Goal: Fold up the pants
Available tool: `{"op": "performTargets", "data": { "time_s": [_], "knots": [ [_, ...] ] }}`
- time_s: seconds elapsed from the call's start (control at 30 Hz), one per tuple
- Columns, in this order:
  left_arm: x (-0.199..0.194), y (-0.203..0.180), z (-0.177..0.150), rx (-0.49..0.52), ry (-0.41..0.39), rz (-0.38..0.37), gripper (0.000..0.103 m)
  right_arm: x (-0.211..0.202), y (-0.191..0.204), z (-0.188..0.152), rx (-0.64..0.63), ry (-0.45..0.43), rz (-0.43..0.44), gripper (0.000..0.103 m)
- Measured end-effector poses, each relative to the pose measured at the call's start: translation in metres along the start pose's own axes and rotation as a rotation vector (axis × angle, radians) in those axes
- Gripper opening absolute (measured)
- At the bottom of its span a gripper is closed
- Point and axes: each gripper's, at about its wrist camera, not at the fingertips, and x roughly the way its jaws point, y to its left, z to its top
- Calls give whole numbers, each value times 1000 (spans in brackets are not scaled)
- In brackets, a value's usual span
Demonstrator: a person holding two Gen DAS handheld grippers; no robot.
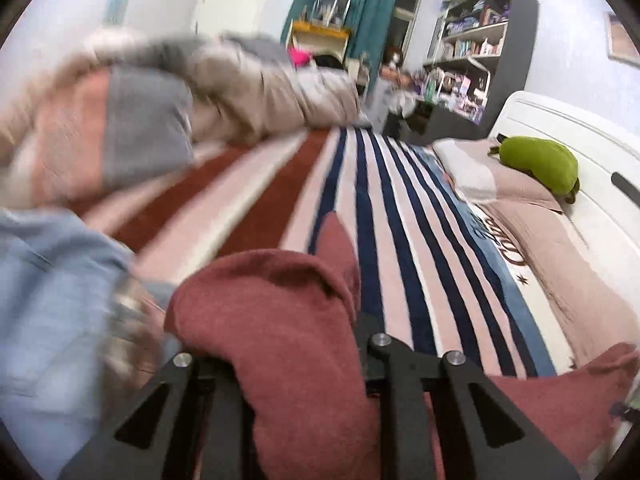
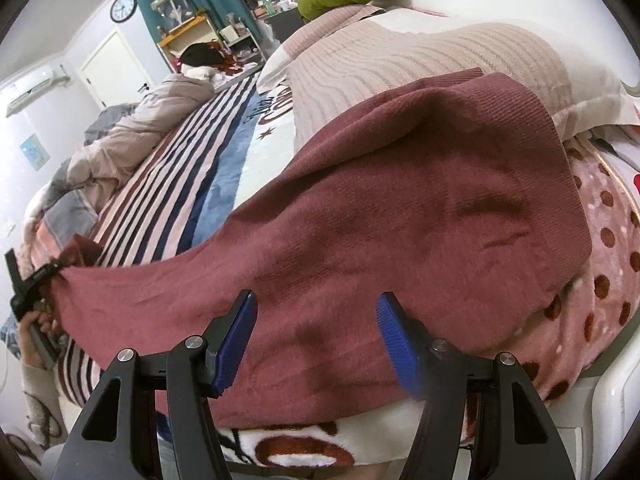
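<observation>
The dark red knit pants (image 2: 400,208) lie spread across the bed, their wide end draped over a pillow. My right gripper (image 2: 316,320) is open, its blue pads (image 2: 236,340) hovering just above the near edge of the pants, holding nothing. My left gripper (image 1: 288,360) is shut on the far narrow end of the pants (image 1: 288,320); the cloth bunches over its fingers and hides the tips. In the right wrist view the left gripper (image 2: 44,276) shows at the far left, pulling that end taut above the bed.
A striped blanket (image 1: 380,208) covers the bed. A crumpled beige duvet (image 1: 240,80) lies at the far side. A green plush (image 1: 540,160) and pillows (image 2: 400,56) sit by the white headboard (image 1: 580,140). A polka-dot blanket (image 2: 600,260) lies under the pants. A bookshelf (image 1: 480,48) stands behind.
</observation>
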Motion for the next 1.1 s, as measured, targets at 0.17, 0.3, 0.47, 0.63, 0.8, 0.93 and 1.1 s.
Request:
{"op": "performTargets", "data": {
  "time_s": [0.17, 0.3, 0.47, 0.63, 0.8, 0.93, 1.1],
  "knots": [
    [-48, 14, 17, 62, -92, 125, 31, -6, -2, -3, 13, -15, 28, 58],
    [-67, 32, 21, 70, -81, 185, 31, -7, 1, -5, 17, -19, 58, 58],
    [-61, 64, 18, 83, -34, 340, 62, -7, 8, -8, 6, -21, 90, 58],
    [-58, 98, 28, 41, 3, 379, 62, -4, 10, -6, 6, -16, 98, 58],
    [-67, 100, 30, 51, 27, 324, 67, 0, 16, -5, 1, -13, 102, 58],
    [-72, 78, 26, 77, 43, 248, 68, 2, 18, -3, -2, -13, 107, 58],
    [-67, 48, -3, 56, 117, 107, 68, -3, 13, -5, 0, -28, 82, 58]
  ]
}}
